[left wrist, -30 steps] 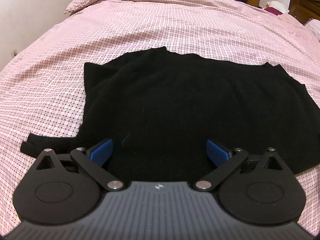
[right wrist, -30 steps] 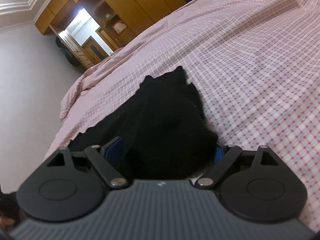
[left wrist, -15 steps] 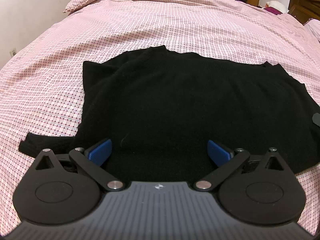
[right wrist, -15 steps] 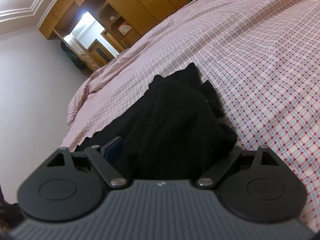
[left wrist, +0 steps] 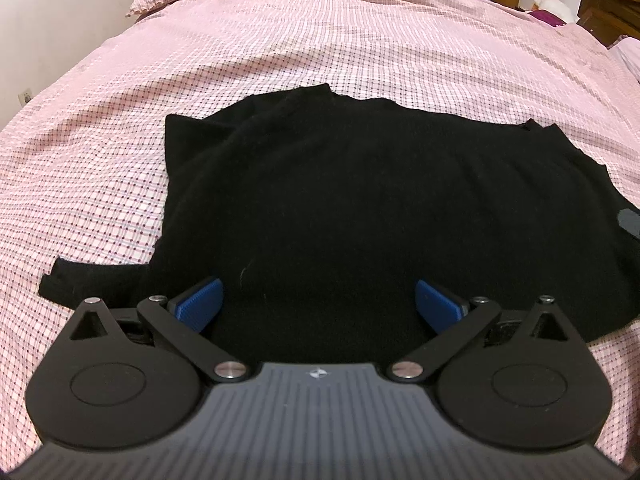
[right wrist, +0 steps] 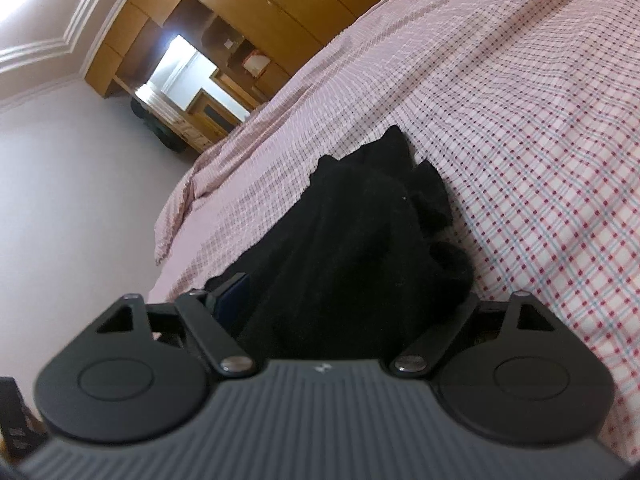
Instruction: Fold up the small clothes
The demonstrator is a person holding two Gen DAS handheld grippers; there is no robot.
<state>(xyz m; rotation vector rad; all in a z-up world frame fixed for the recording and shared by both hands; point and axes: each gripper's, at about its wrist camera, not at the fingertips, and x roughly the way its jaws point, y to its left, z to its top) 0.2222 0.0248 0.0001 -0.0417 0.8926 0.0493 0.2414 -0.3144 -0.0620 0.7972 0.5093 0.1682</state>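
Only rightward: wooden wardrobe (right wrist: 256,4), doorway (right wrist: 180,76).

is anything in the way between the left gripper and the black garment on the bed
Nothing visible. The left gripper hangs right over the near part of the black garment, its blue pads spread wide with only black cloth between them. The garment lies spread on the pink checked bedspread, with nothing on top of it.

One black garment (left wrist: 360,208) lies on one bed (left wrist: 280,48) with a pink checked cover. Two grippers show, the left gripper (left wrist: 318,306) and right gripper (right wrist: 352,304). One wooden wardrobe (right wrist: 280,12) stands behind.
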